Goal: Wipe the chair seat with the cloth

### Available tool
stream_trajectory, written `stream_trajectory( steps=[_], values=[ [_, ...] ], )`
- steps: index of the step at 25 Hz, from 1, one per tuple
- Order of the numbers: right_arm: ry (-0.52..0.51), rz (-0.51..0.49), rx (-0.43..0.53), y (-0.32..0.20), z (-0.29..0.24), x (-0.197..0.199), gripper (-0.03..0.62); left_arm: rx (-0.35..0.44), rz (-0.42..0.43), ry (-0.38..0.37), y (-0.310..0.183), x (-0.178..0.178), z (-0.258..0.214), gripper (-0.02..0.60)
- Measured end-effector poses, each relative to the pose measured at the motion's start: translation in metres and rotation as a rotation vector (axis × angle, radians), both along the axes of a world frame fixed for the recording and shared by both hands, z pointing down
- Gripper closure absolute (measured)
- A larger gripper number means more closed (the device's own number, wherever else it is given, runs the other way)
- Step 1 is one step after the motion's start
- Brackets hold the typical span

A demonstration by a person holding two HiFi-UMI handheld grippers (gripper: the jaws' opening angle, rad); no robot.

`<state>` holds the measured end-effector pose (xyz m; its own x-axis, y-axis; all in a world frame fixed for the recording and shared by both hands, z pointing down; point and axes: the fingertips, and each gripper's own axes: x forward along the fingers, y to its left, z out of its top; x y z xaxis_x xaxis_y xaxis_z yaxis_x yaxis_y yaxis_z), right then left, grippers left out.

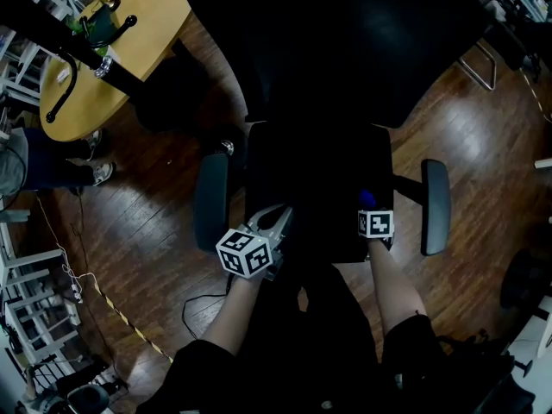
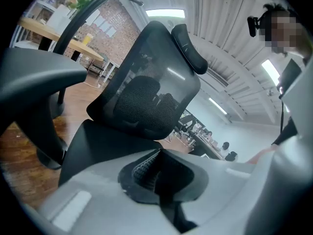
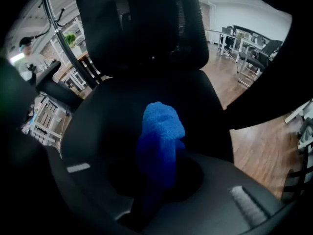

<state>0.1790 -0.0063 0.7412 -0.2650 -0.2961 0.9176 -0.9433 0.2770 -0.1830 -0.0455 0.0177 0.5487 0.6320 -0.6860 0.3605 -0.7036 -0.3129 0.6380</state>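
L gripper (image 1: 278,216) grey, R gripper (image 1: 369,203) blk; b/w marker cubes (image 1: 246,253); blk sleeves (image 1: 200,367).

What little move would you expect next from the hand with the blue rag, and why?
Probably lower the right tongs so the blue cloth presses on the chair seat. The cloth is clamped and sits over the seat's front, but contact can't be confirmed.

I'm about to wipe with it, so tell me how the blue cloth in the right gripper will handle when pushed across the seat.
The cloth looks soft and floppy: it bunches above the right gripper, so it will probably fold under pressure. Its fuzzy pile likely drags on the seat rather than slipping.
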Motion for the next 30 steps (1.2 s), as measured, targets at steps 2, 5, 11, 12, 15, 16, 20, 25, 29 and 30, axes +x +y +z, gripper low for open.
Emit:
stream_trajectory(
  steps=[2,5,11,12,15,16,20,25,29,30],
  values=[
    [-0.056,-0.038,-0.016,0.006,0.000,-0.032,0.556,-0.010,-0.014,-0.009,0.003,-0.005,-0.001,0.589],
    [-0.133,-0.125,-0.044,0.023,-0.004,-0.095,0.556,-0.024,-0.031,-0.009,0.009,-0.014,-0.007,0.589],
    [-0.255,-0.313,-0.129,0.076,-0.011,-0.221,0.556,-0.029,-0.059,-0.010,0.017,-0.029,-0.014,0.589],
    [-0.267,-0.340,-0.145,0.086,-0.008,-0.236,0.556,-0.032,-0.062,-0.010,0.018,-0.031,-0.013,0.589],
    [-0.318,-0.398,-0.163,0.109,0.002,-0.265,0.556,-0.041,-0.065,-0.013,0.021,-0.033,-0.008,0.589],
    [-0.319,-0.396,-0.162,0.110,0.003,-0.266,0.556,-0.044,-0.063,-0.015,0.022,-0.034,-0.007,0.589],
    [-0.266,-0.378,-0.154,0.099,0.007,-0.242,0.556,-0.050,-0.062,-0.020,0.016,-0.035,-0.001,0.589],
    [-0.196,-0.235,-0.111,0.076,0.016,-0.172,0.556,-0.048,-0.010,-0.017,0.002,-0.025,0.005,0.589],
    [-0.104,-0.093,-0.114,0.067,0.020,-0.075,0.556,-0.048,0.025,-0.032,-0.010,-0.014,0.009,0.589],
    [-0.091,-0.059,-0.108,0.065,0.018,-0.052,0.556,-0.051,0.031,-0.034,-0.013,-0.012,0.011,0.589]
  ],
)
